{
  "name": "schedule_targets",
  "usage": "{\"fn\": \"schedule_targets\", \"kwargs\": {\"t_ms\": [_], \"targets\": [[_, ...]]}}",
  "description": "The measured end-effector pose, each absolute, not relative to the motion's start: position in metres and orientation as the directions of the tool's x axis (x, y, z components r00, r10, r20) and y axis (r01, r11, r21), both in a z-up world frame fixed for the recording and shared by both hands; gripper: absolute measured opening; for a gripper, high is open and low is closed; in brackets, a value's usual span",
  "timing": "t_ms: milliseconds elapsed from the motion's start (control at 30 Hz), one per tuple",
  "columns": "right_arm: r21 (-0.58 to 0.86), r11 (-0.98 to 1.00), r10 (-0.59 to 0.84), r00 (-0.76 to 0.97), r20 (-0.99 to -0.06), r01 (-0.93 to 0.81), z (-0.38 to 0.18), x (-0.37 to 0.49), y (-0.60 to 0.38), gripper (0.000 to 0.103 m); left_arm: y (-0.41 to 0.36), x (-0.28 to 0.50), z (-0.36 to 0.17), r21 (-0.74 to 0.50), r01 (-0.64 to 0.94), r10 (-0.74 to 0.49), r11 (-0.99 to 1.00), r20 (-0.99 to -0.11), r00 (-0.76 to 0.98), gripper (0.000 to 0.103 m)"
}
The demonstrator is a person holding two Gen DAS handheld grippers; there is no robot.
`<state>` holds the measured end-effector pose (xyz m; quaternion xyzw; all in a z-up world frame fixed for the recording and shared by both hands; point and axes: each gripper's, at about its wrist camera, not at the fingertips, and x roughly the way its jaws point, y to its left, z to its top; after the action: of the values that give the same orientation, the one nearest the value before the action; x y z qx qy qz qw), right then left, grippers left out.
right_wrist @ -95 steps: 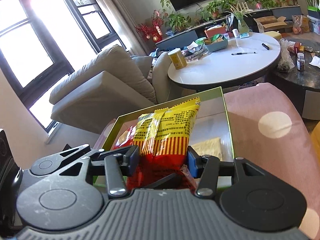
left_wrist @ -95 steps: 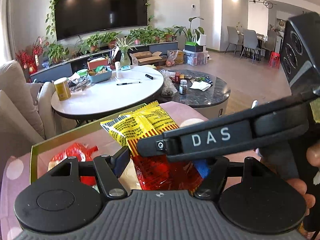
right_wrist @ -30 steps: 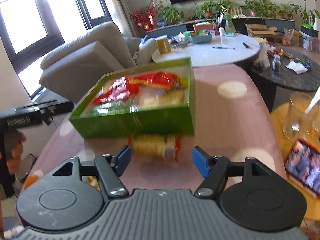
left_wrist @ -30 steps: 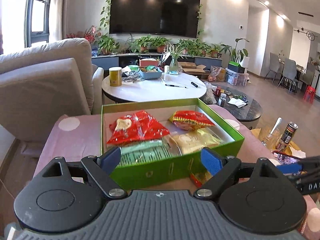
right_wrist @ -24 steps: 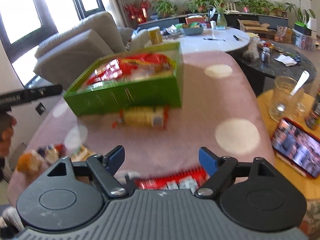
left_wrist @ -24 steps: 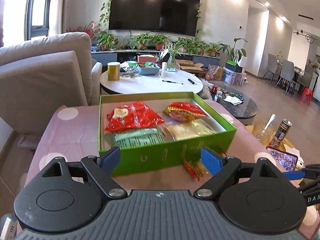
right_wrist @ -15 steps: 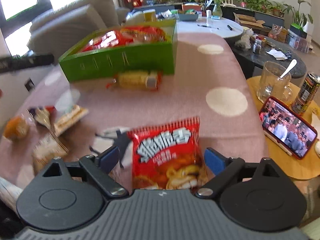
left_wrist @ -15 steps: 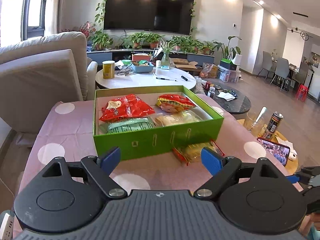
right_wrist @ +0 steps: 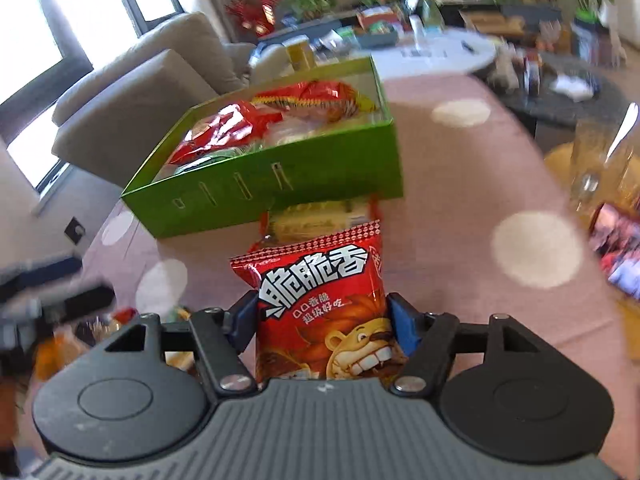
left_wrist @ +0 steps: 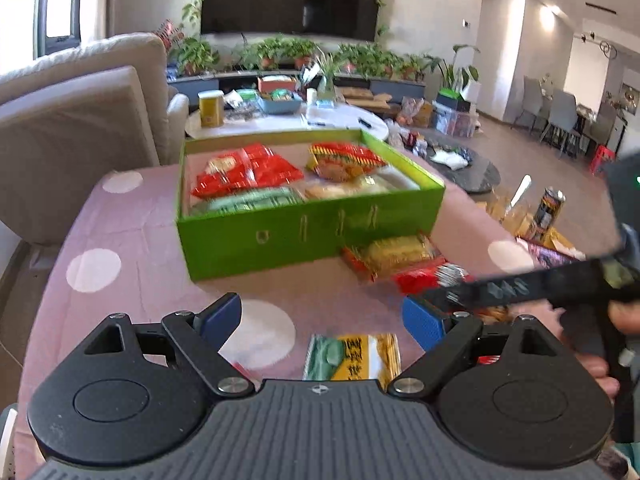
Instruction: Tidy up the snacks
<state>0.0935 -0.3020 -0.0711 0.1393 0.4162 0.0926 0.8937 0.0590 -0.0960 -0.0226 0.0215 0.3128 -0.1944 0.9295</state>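
Note:
A green box [left_wrist: 312,236] on the pink dotted tablecloth holds several snack packets. A yellow packet [left_wrist: 396,254] lies against its front wall. In the right wrist view a red snack bag with a lion [right_wrist: 320,300] sits between the blue pads of my right gripper [right_wrist: 320,316]. Its jaws are closing and the pads touch both edges of the bag. The green box [right_wrist: 280,184] and yellow packet [right_wrist: 316,220] lie just beyond. My left gripper [left_wrist: 322,316] is open above the cloth, nothing gripped. A green-and-yellow packet [left_wrist: 352,356] lies below it.
A phone [right_wrist: 620,252], a glass with a spoon [right_wrist: 596,168] and a can [left_wrist: 550,210] stand on a yellow side table at the right. Loose snacks [right_wrist: 120,320] lie at the near left. A beige sofa [left_wrist: 72,128] stands left of the table.
My right gripper sank over the red snack bag and its jaws narrowed onto its sides. My left gripper drew back from the green box and lower; a green-and-yellow packet came into view beneath it.

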Motion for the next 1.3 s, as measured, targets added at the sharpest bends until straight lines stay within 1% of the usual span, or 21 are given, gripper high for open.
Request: {"fn": "schedule_targets", "kwargs": {"t_ms": [67,100,200,300,367,433,500,533,600,700,800,833,933,1033,1167,1267,1300], "targets": [[0.377,0.926,0.294,0.614,-0.732,0.007,-0.079,0.101,-0.299,0.086,-0.1,0.059,-0.028,-0.085,0.392,-0.361,0.916,-0.602,0.712,0.086],[0.4,0.917,0.306,0.619,-0.723,0.014,-0.079,0.101,-0.301,0.092,-0.102,0.06,-0.03,-0.087,0.404,-0.37,0.911,-0.607,0.703,0.086],[0.435,0.9,0.339,0.618,-0.709,0.006,-0.075,0.095,-0.307,0.093,-0.112,0.061,-0.035,-0.089,0.437,-0.393,0.895,-0.619,0.68,0.086],[0.421,0.907,0.33,0.639,-0.695,-0.011,-0.066,0.086,-0.315,0.093,-0.126,0.063,-0.038,-0.093,0.47,-0.418,0.878,-0.63,0.655,0.086],[0.387,0.921,0.32,0.642,-0.697,-0.039,-0.063,0.082,-0.317,0.087,-0.136,0.066,-0.041,-0.103,0.486,-0.433,0.868,-0.639,0.636,0.086],[0.36,0.931,0.312,0.632,-0.71,-0.055,-0.064,0.08,-0.318,0.073,-0.146,0.069,-0.045,-0.124,0.5,-0.45,0.857,-0.653,0.609,0.085],[0.373,0.926,0.326,0.613,-0.72,-0.055,-0.069,0.081,-0.321,0.067,-0.152,0.073,-0.05,-0.147,0.506,-0.462,0.85,-0.67,0.581,0.083],[0.389,0.92,0.338,0.607,-0.719,-0.052,-0.071,0.081,-0.323,0.067,-0.154,0.075,-0.052,-0.161,0.506,-0.467,0.847,-0.68,0.566,0.077],[0.415,0.909,0.357,0.601,-0.715,-0.045,-0.075,0.085,-0.326,0.067,-0.158,0.079,-0.056,-0.185,0.502,-0.474,0.845,-0.693,0.543,0.071],[0.429,0.902,0.369,0.597,-0.712,-0.046,-0.076,0.088,-0.324,0.067,-0.16,0.083,-0.059,-0.205,0.499,-0.483,0.842,-0.698,0.529,0.065],[0.434,0.9,0.377,0.595,-0.71,-0.053,-0.076,0.088,-0.322,0.067,-0.162,0.085,-0.061,-0.21,0.506,-0.49,0.836,-0.701,0.518,0.061],[0.437,0.898,0.382,0.594,-0.708,-0.056,-0.076,0.088,-0.321,0.065,-0.163,0.084,-0.061,-0.213,0.513,-0.496,0.832,-0.701,0.512,0.057],[0.429,0.901,0.381,0.595,-0.707,-0.067,-0.076,0.086,-0.317,0.063,-0.166,0.08,-0.061,-0.223,0.54,-0.521,0.811,-0.695,0.496,0.052],[0.428,0.901,0.385,0.591,-0.709,-0.073,-0.074,0.083,-0.311,0.06,-0.168,0.072,-0.056,-0.195,0.554,-0.516,0.809,-0.687,0.512,0.051],[0.441,0.895,0.388,0.595,-0.704,-0.063,-0.067,0.077,-0.304,0.059,-0.162,0.064,-0.049,-0.17,0.57,-0.518,0.804,-0.67,0.531,0.052],[0.439,0.896,0.39,0.596,-0.702,-0.069,-0.063,0.073,-0.3,0.059,-0.157,0.063,-0.05,-0.159,0.558,-0.501,0.814,-0.678,0.538,0.057],[0.439,0.896,0.392,0.59,-0.705,-0.07,-0.063,0.072,-0.3,0.059,-0.156,0.062,-0.051,-0.148,0.551,-0.489,0.821,-0.679,0.548,0.063]]}}
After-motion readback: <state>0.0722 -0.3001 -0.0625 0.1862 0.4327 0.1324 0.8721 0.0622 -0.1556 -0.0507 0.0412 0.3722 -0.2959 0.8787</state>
